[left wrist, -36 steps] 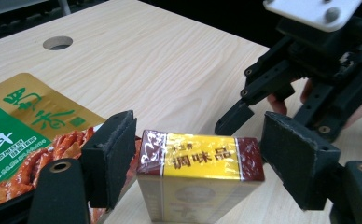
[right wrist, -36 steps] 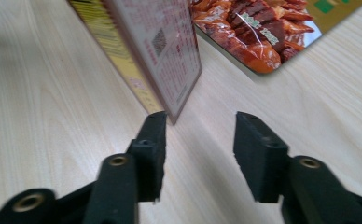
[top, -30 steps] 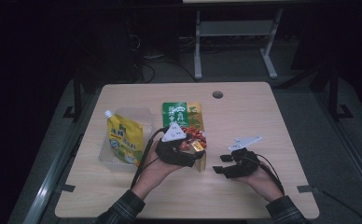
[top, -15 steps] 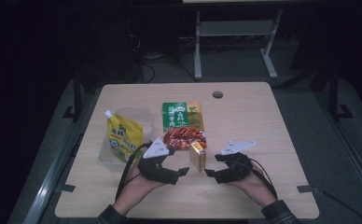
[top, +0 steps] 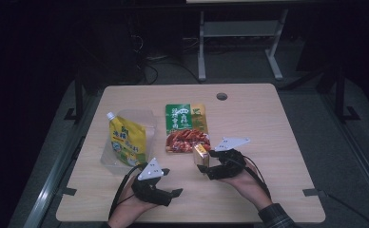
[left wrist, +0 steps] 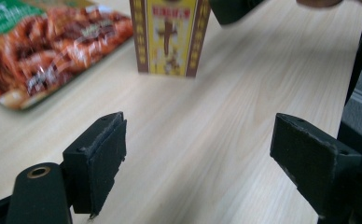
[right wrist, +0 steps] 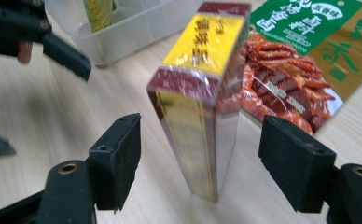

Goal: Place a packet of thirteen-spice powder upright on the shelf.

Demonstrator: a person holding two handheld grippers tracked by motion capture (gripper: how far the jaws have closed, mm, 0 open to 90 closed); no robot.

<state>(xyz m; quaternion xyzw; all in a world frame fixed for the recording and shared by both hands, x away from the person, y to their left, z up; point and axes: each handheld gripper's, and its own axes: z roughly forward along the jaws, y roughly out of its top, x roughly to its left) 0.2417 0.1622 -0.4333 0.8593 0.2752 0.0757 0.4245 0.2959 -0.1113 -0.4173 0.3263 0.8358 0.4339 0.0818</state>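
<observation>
Currently the small yellow-and-maroon box (top: 201,155) stands upright on the wooden table (top: 268,123), just in front of the near edge of the flat red-and-green snack packet (top: 186,127). Seen from the right gripper view, the box (right wrist: 202,93) is wrapped in clear film, yellow on its top face and maroon at the ends, and it sits between the two black jaws.

Right gripper (top: 210,164): held in the person's right hand, pointing toward the box from its right side in the high view. Its jaws stand spread, one on either side of the box with a visible gap on both sides; the pads do not press on it. The jaws have just been opening, with the box between them.

Left gripper (top: 173,194): lies low over the near part of the table, well to the near left of the box, in the person's left hand. From the left gripper view its jaws are wide apart with only bare tabletop between them; the box (left wrist: 170,35) stands farther ahead, and the snack packet (left wrist: 44,46) lies to its left in that view.

Other items: a clear plastic tray (top: 144,121) on the left part of the table holds a yellow spouted pouch (top: 127,138). The tray's corner (right wrist: 137,23) also appears beyond the box in the right gripper view. A round cable hole (top: 221,96) sits near the far edge of the table.
</observation>
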